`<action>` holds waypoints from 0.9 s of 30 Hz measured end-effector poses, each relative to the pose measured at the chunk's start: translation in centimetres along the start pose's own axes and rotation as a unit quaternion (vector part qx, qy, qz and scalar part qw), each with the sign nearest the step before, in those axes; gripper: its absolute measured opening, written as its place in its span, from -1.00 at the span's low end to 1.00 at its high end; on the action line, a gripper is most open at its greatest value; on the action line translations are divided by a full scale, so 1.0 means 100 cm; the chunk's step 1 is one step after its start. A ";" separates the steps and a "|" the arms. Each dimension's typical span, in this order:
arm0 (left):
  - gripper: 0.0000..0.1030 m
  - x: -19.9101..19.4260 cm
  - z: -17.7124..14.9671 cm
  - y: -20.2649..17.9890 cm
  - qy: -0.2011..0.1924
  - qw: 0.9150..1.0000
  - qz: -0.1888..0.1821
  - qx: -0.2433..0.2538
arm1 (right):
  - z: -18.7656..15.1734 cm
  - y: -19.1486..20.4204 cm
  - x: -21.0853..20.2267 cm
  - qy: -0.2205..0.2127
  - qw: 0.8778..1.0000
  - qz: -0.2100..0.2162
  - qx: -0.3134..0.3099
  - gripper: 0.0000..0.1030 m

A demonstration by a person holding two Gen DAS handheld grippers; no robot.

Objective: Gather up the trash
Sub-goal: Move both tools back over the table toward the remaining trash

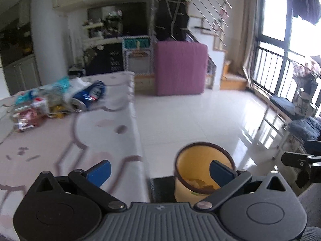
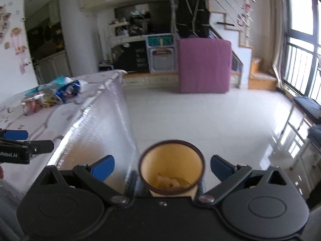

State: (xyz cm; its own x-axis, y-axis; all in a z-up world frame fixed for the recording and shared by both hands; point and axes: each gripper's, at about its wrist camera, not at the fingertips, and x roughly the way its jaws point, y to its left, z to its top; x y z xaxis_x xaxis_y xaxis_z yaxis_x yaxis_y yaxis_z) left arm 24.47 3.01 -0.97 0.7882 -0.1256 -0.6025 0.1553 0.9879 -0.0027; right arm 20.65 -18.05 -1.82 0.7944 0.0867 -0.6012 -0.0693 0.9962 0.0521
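Left wrist view gives me the trash pile (image 1: 54, 100) at the far end of the table (image 1: 60, 146), which is covered in a pale pink patterned cloth. I make out a crushed blue can (image 1: 90, 95) lying on its side with its silver end toward me, crinkled clear and teal plastic wrappers behind it, and a red and silver snack packet (image 1: 28, 119) at the near left of the heap; the blur keeps me from naming the smaller scraps, though one looks yellow. On the white tiled floor just beside the table's near corner stands a yellow bin (image 1: 202, 172) with a dark rim, and some pale crumpled bits lie at its bottom.

My left gripper (image 1: 160, 172) hovers above the table edge, its blue fingertips (image 1: 100, 172) spread wide with nothing between them; the right fingertip overlaps the bin's mouth in this view.

From the right wrist view the bin (image 2: 172, 166) sits nearly centred under my right gripper (image 2: 162, 166), whose blue fingertips (image 2: 220, 169) are also wide apart and empty, one on either side of the rim. The left gripper (image 2: 16, 146) shows at the left edge over the table, level with the cloth, and the pile (image 2: 52, 96) lies well beyond it.
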 end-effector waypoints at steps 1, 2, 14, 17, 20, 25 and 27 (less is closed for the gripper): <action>1.00 -0.004 0.001 0.006 -0.004 1.000 0.005 -0.003 | 0.002 0.008 0.001 -0.004 1.000 0.005 -0.005 1.00; 1.00 -0.008 0.002 0.015 -0.009 1.000 0.011 -0.006 | 0.004 0.014 0.002 -0.006 1.000 0.008 -0.010 1.00; 1.00 -0.035 -0.001 0.126 -0.037 0.995 0.082 -0.040 | 0.032 0.104 0.029 -0.020 0.996 0.067 -0.051 1.00; 1.00 -0.035 0.000 0.157 -0.041 0.993 0.097 -0.053 | 0.039 0.127 0.040 -0.022 0.995 0.077 -0.057 1.00; 1.00 -0.032 0.002 0.186 -0.043 0.990 0.119 -0.066 | 0.048 0.150 0.052 -0.027 0.994 0.088 -0.058 1.00; 1.00 -0.017 0.009 0.235 -0.039 0.984 0.143 -0.100 | 0.063 0.186 0.078 -0.024 0.992 0.109 -0.056 1.00; 1.00 -0.009 0.012 0.250 -0.038 0.982 0.147 -0.109 | 0.068 0.199 0.089 -0.022 0.992 0.113 -0.054 1.00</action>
State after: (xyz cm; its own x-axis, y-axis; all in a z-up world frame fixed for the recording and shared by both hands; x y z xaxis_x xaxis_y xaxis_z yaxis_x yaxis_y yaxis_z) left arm 28.33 27.69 0.46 0.8234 0.1704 -0.5413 -0.2113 0.9773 -0.0137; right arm 30.48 2.52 -0.67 0.7769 0.3109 -0.5475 -0.3119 0.9454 0.0944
